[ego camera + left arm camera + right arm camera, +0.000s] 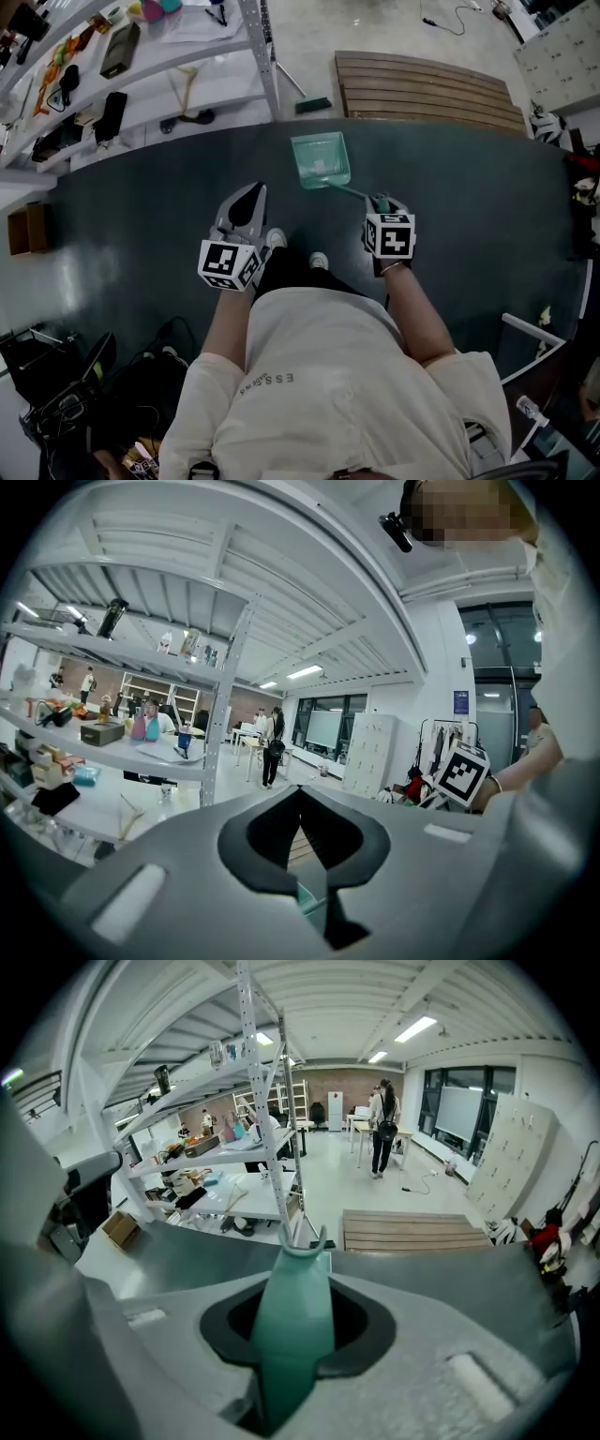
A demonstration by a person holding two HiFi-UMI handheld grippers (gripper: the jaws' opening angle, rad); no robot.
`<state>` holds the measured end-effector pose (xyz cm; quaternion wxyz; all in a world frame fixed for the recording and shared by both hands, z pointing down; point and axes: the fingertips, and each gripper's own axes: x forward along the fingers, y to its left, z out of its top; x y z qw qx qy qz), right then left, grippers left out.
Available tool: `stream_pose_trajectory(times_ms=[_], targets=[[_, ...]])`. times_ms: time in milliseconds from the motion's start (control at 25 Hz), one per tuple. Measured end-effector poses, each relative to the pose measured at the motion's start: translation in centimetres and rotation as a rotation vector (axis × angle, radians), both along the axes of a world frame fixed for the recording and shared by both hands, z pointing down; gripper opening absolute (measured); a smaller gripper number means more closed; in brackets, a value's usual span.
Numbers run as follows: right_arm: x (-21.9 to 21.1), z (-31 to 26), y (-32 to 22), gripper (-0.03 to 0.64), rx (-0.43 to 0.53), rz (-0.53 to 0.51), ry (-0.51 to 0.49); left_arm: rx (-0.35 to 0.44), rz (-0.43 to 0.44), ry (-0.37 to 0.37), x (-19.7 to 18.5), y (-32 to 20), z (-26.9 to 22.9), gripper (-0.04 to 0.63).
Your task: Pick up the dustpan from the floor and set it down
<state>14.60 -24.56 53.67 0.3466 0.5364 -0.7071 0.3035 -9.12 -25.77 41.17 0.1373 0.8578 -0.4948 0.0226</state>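
The teal dustpan (320,159) shows in the head view in front of the person's feet, over the dark floor mat (141,225), its open mouth turned away from me. Whether it touches the mat I cannot tell. Its thin handle runs back and right into my right gripper (380,202), which is shut on it. In the right gripper view the teal handle (295,1326) fills the gap between the jaws and points ahead. My left gripper (249,200) hangs left of the dustpan, apart from it; in the left gripper view my left gripper (300,794) has its jaws together and holds nothing.
A white shelving rack (141,70) loaded with small items stands at the upper left. A slatted wooden platform (427,89) lies beyond the mat at the upper right. A cardboard box (26,228) sits at the left edge. Cables and bags (66,394) crowd the lower left.
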Motion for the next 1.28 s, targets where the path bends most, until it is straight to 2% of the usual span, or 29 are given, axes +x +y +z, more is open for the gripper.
stream_pose_trajectory(times_ms=[320,520,720,880,1040,1280], targets=[[-1.2,5.2,-5.0,0.072,-0.055,0.016,0.034,-0.039,0.019,0.003,-0.4,-4.5,2.6,0.017],[-2.3,10.8,-6.6,0.072,-0.107,0.032,0.056,-0.044,0.058,0.009,-0.6,-6.0,5.1,0.017],[-3.3,16.3,-8.5,0.072,-0.159,0.020,0.086,-0.077,0.043,0.041,-0.7,-7.9,8.4,0.017],[-4.2,20.0,-8.5,0.072,-0.195,0.001,0.105,-0.125,0.051,0.054,-0.5,-8.4,11.1,0.017],[-5.3,22.2,-7.8,0.072,-0.228,0.028,0.089,-0.146,0.040,0.056,-0.6,-9.2,12.4,0.017],[-6.2,23.3,-6.8,0.074,-0.212,0.046,0.074,-0.157,0.029,0.062,-0.7,-8.7,14.5,0.017]])
